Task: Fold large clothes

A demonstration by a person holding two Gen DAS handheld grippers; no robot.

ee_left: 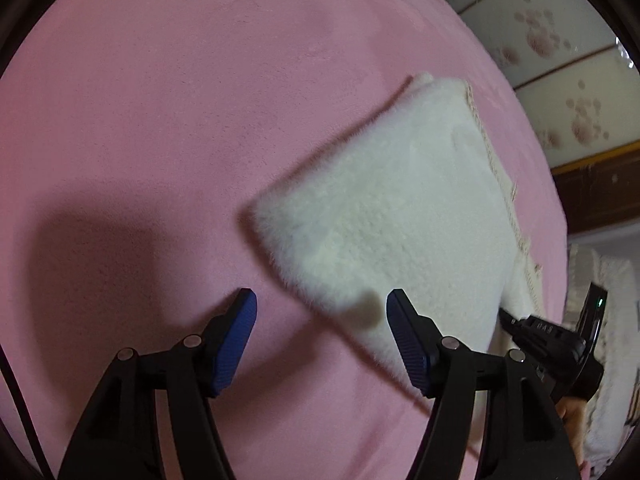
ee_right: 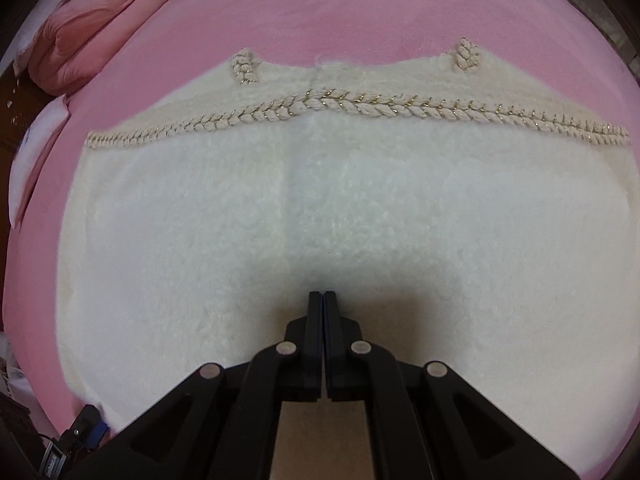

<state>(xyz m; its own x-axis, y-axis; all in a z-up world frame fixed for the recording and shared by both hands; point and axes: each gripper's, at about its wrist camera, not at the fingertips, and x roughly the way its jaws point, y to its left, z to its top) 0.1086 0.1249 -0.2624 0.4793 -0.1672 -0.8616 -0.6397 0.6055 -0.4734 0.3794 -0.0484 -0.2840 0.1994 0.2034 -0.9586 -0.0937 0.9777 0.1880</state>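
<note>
While the white fluffy garment [ee_right: 320, 216] lies folded flat on the pink bedspread [ee_right: 360, 12], it fills most of the right wrist view, centre to lower frame. Braided cream trim with gold thread [ee_right: 320, 106] runs across its upper part, edge to edge; two short braided loops [ee_right: 244, 67] stand above the trim, upper left and upper right. Right gripper [ee_right: 323, 294] at lower centre, clenched tight with nothing between the pads, tips over the fleece; contact cannot be told. Pink pillows [ee_right: 92, 28] in the upper left corner. Left wrist view: left gripper [ee_left: 321, 300] released, jaws standing apart, blue pads [ee_left: 236, 344] showing. Garment corner sits right of centre, its lower edge reaching behind the right-hand finger; nothing gripped. Pink spread fills the left half of that frame
</note>
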